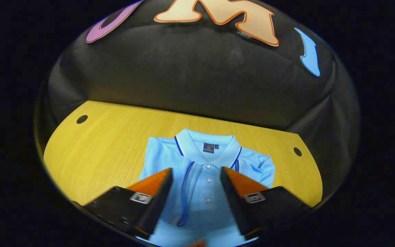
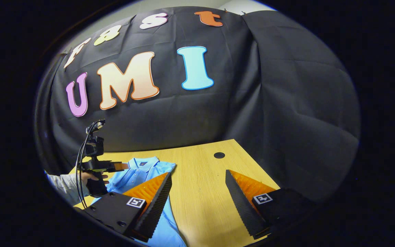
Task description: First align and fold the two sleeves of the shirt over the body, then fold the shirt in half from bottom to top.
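A light blue polo shirt (image 1: 204,185) lies flat on the wooden table (image 1: 108,151), collar toward the back wall. Both sleeves lie folded in over the body; the left sleeve's dark trim (image 1: 183,192) runs down beside the button placket. My left gripper (image 1: 196,169) hovers open above the shirt's chest, with nothing between its fingers. In the right gripper view the shirt (image 2: 139,175) lies to the left. My right gripper (image 2: 197,173) stands open over bare table (image 2: 201,199) just right of it. Farther off, a hand (image 2: 93,177) holds the left gripper (image 2: 123,166) over the collar.
The table has round cable holes (image 1: 82,119) (image 1: 297,151) (image 2: 219,155) near its back corners. The black cloth wall (image 1: 197,79) rises right behind the table. Bare wood lies on both sides of the shirt. A fingertip (image 1: 197,243) peeks in at the bottom edge.
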### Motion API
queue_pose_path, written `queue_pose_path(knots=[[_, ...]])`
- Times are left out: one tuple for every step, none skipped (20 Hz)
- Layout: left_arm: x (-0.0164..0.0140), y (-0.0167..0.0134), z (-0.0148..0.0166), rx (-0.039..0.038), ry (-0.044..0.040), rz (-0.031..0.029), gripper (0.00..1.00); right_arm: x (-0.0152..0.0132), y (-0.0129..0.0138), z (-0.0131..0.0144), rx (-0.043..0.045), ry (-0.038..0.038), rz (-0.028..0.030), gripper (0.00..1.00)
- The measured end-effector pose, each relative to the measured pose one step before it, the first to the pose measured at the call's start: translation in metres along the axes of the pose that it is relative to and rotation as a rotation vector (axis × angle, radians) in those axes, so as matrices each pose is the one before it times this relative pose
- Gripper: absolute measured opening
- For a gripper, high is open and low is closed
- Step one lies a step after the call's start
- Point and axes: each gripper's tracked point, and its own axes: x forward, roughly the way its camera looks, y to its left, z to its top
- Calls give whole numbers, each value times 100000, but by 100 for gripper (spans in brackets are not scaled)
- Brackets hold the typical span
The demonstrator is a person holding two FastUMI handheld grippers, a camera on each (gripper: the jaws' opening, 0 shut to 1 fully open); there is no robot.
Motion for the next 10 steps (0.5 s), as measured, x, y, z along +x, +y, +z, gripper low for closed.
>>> queue_pose_path(knots=[[-977, 201, 691, 1747, -2417, 363, 99, -56, 382, 91, 556, -499, 883, 98], [-1030, 102, 437, 1419, -1888, -383, 96, 12, 440, -55, 299, -627, 838, 98], [-1136, 141, 617, 675, -2376, -249, 96, -144, 536, 17, -36, -405, 1125, 98], [-1133, 290, 326, 258, -1502, 176, 96, -182, 502, -50, -231, -324, 1014, 98], [-1263, 444, 467, 462, -1848, 405, 96, -202, 491, -120, -332, -75, 1151, 98], [-1350, 313, 284, 1014, -1481, -456, 96, -291, 501, -193, -604, 169, 1158, 98], [-1317, 392, 233, 1493, -1430, -595, 96, -275, 349, -156, -899, 1, 1003, 98], [-1410, 471, -64, 1487, -864, -424, 96, -344, 227, -146, -692, 36, 815, 98], [-1260, 536, -9, 1296, -510, 17, 96, -427, 346, -162, -259, 243, 1173, 98], [-1354, 567, -159, 948, -585, 329, 96, -291, 259, -189, -301, 113, 866, 98]])
